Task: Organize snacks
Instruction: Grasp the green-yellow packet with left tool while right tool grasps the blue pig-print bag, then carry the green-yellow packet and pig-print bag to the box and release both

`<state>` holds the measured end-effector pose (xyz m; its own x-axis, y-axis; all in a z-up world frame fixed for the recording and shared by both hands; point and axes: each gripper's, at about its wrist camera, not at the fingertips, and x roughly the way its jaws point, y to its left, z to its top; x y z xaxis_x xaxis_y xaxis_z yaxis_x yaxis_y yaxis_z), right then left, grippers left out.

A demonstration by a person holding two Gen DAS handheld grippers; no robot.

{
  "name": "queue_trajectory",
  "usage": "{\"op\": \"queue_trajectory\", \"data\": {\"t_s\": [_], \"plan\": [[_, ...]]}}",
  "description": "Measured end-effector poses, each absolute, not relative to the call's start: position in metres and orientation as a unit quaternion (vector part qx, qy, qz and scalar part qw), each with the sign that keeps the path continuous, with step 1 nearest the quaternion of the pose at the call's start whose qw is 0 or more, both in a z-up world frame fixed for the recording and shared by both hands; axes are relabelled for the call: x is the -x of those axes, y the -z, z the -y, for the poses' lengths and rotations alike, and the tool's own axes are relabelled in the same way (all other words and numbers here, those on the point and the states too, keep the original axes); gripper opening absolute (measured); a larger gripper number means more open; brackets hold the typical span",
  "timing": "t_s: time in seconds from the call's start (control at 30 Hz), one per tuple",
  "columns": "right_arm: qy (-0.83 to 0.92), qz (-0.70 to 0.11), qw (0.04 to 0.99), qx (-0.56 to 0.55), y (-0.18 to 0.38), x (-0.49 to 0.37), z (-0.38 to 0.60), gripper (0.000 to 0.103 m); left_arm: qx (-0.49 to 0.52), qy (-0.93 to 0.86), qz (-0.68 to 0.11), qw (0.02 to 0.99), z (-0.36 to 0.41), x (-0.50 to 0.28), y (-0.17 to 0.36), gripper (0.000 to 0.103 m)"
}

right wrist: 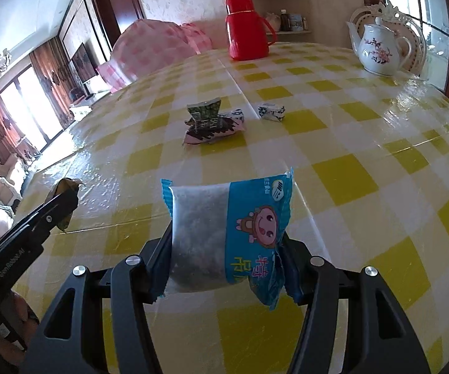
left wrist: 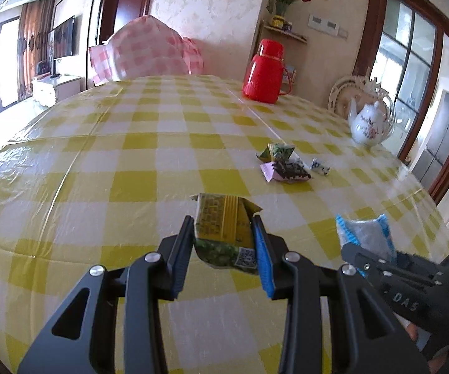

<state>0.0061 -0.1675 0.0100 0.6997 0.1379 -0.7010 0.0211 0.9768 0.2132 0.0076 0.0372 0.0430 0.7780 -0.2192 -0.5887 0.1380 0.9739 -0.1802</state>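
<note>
My left gripper (left wrist: 222, 227) is shut on a yellow-green snack packet (left wrist: 224, 230), held just above the checked tablecloth. My right gripper (right wrist: 227, 243) is shut on a blue and clear snack bag (right wrist: 230, 233) with a cartoon face. The left wrist view shows that bag (left wrist: 366, 237) at the right, in the right gripper (left wrist: 364, 258). The right wrist view shows the left gripper (right wrist: 65, 205) at the left, a corner of its packet (right wrist: 67, 184) sticking out. Further back lies a small pile of wrapped snacks (left wrist: 283, 163) (right wrist: 213, 121), with a blue-white candy (left wrist: 320, 167) (right wrist: 272, 111) beside it.
A red thermos jug (left wrist: 265, 71) (right wrist: 247, 28) stands at the table's far side. A white flowered teapot (left wrist: 369, 123) (right wrist: 378, 46) stands at the far right near the edge. A pink checked cover (left wrist: 149, 50) sits beyond the yellow checked table (left wrist: 115, 162).
</note>
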Motion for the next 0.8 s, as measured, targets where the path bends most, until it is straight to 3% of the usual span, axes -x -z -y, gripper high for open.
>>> {"op": "queue_trajectory", "data": {"t_s": [0.4,0.8], "plan": [[-0.102,-0.361,0.918,-0.129,-0.020,0.018,0.148,0.057,0.039,0.059,-0.300,0.951,-0.053,0.060,-0.055,0.038],[-0.144,-0.343,0.925,-0.082,-0.023,0.054,0.109,0.057,0.010,0.043,-0.291,0.956,-0.077,0.116,-0.066,0.038]]}}
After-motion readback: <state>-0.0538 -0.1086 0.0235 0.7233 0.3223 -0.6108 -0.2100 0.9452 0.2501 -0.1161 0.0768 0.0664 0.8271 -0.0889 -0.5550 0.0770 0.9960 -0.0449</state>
